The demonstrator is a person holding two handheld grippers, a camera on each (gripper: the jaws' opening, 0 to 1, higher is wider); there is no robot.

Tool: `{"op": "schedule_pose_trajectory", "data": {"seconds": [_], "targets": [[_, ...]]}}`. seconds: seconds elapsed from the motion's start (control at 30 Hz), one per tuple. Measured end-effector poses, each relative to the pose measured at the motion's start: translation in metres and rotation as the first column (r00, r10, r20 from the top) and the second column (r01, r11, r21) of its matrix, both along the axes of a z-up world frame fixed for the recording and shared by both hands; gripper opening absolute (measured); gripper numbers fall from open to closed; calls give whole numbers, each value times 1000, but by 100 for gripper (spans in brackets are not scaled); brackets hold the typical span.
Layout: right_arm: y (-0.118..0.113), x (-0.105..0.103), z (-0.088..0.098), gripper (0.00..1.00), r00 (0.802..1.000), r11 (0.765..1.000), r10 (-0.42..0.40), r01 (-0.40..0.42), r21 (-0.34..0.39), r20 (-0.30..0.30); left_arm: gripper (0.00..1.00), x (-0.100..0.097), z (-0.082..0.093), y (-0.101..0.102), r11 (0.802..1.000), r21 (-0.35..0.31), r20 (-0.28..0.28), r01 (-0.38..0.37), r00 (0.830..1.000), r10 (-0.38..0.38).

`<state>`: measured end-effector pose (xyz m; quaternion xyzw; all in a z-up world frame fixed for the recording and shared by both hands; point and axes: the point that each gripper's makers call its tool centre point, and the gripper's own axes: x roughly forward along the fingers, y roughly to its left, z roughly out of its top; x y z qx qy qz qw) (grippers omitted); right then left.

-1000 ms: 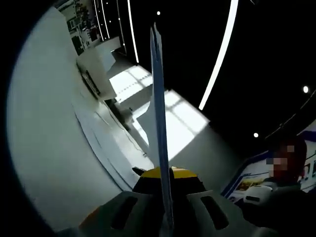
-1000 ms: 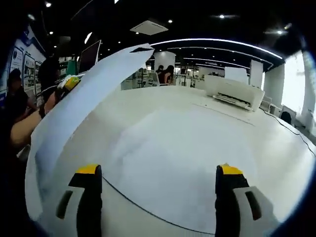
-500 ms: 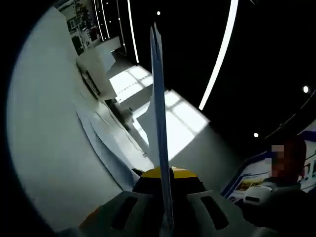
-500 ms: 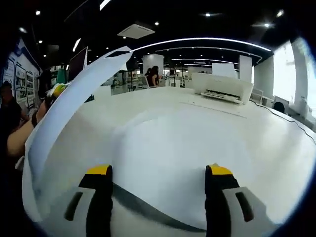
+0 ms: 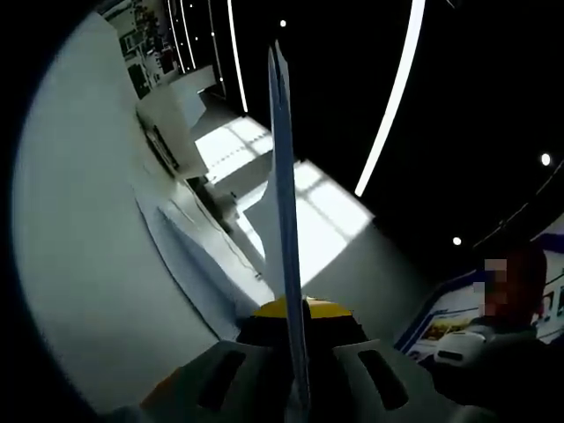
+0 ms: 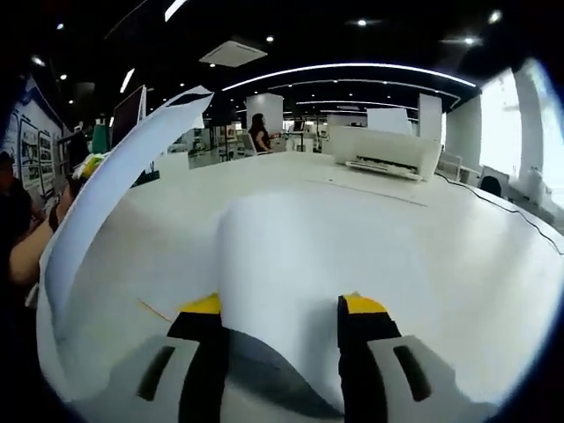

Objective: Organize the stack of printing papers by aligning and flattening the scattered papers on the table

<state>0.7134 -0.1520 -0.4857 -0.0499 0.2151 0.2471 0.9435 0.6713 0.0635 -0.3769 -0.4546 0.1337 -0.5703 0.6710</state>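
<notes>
Between the right tool (image 6: 282, 310) jaws, a raised paper sheet (image 6: 291, 256) edge

Held sheet (image 5: 284, 176) edge-on, face unreadable; near paper (image 6: 282, 264) hides right jaws' inner faces.

Left gripper (image 5: 291, 352) clamped tight, right gripper (image 6: 282, 308) jaws narrowed — part-open

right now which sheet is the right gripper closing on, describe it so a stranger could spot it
Start at the big white table with the printer at its far end. Nearer, the sheet humps up off the tabletop between the right gripper's yellow tips. Unlike the lifted paper arcing toward the left gripper, its far part lies on the table.
</notes>
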Motion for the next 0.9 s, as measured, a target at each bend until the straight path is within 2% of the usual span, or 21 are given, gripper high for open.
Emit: {"op": "schedule_pose_trajectory", "data": {"seconds": [0.47,0.53,0.9], "targets": [[-19,13,0,21,999,999,-43,43,28,-2,6,1,0,1,1000,1,1,-1,1000,1],[-21,13,1,21,999,997,-47,48,60,-9,6,0,0,0,1000,1,1,-1,1000,1],[-23,11,2,16,998,993,-61,63,98,-20,6,-1,0,-1,1000,2,0,-1,1000,1]]}}
